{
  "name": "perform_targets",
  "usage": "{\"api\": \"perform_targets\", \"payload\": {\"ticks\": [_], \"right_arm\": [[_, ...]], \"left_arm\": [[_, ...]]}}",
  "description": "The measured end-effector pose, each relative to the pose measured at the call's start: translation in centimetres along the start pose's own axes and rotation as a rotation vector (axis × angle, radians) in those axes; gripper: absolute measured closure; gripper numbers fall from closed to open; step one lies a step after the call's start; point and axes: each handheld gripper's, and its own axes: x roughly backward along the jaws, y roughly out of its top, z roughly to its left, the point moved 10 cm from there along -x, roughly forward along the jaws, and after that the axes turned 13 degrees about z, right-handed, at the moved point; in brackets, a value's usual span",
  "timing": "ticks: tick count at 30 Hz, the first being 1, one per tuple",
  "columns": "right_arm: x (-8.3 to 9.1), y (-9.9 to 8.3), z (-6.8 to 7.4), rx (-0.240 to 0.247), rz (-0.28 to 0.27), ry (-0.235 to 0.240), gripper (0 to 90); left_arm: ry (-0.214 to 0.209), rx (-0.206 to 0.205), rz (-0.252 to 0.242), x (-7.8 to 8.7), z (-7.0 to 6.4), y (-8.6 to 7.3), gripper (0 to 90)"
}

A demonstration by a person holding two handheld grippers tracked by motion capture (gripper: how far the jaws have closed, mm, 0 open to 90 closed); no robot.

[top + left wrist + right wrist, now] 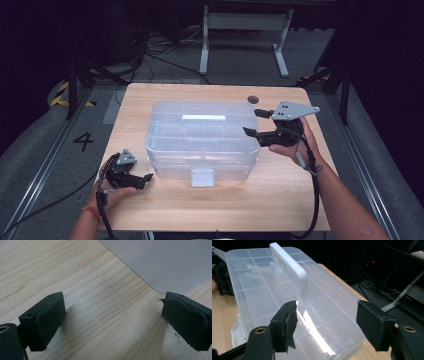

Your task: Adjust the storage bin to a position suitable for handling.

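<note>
Both grippers are black: the right gripper (256, 124) carries a grey three-cornered plate, the left gripper (145, 177) a smaller one; black cables trail toward the frame's bottom (an orange band circles the left wrist).

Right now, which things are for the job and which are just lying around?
For the job:
- clear plastic box with its white handle and front latch
- right hand-held gripper, open, at the box's right end
- left hand-held gripper, open, low over the wooden table by the box's front left corner

Just lying about:
- cables on the floor
- white metal stand
- number 4 floor mark
</note>
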Motion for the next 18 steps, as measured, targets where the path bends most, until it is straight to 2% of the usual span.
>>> {"api": "perform_targets", "payload": {"ticks": [10, 18], "right_arm": [[-1.0, 1.6, 1.8, 0.058, 0.027, 0.025, 37.5], [-1.9, 3.1, 3.2, 0.103, 0.036, 0.077, 45.1]], "left_arm": [[0.002, -0.006, -0.001, 0.0, 0.0, 0.0, 6.0], [-0.001, -0.002, 0.000, 0.0, 0.0, 0.0, 6.0]]}}
